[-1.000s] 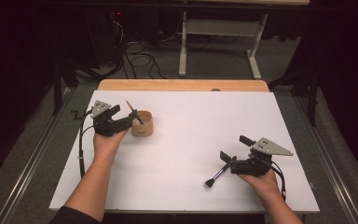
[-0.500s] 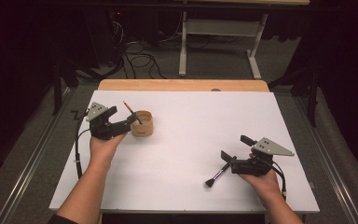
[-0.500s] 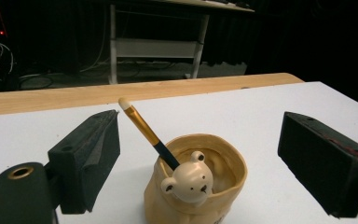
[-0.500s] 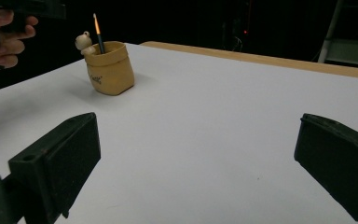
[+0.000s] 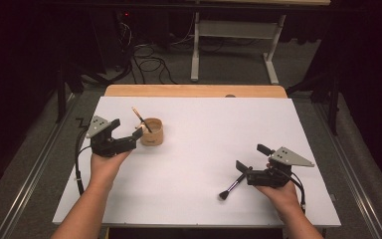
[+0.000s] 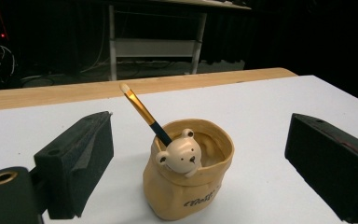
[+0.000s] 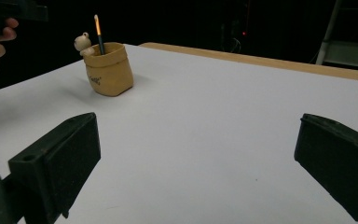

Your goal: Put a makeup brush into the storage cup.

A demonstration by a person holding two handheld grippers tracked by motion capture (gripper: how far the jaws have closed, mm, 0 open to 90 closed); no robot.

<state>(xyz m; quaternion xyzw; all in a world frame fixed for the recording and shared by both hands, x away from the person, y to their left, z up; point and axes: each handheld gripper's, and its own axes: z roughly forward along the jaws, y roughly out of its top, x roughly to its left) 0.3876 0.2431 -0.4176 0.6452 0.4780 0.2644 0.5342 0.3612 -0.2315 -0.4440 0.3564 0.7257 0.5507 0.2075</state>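
The tan bear cup (image 6: 189,182) carries a short line of dark script low on its front, at about five o'clock from the bear's head in the left gripper view, but the letters are too small and slanted to read. The same dark mark shows on the cup's side in the right gripper view, equally unreadable.
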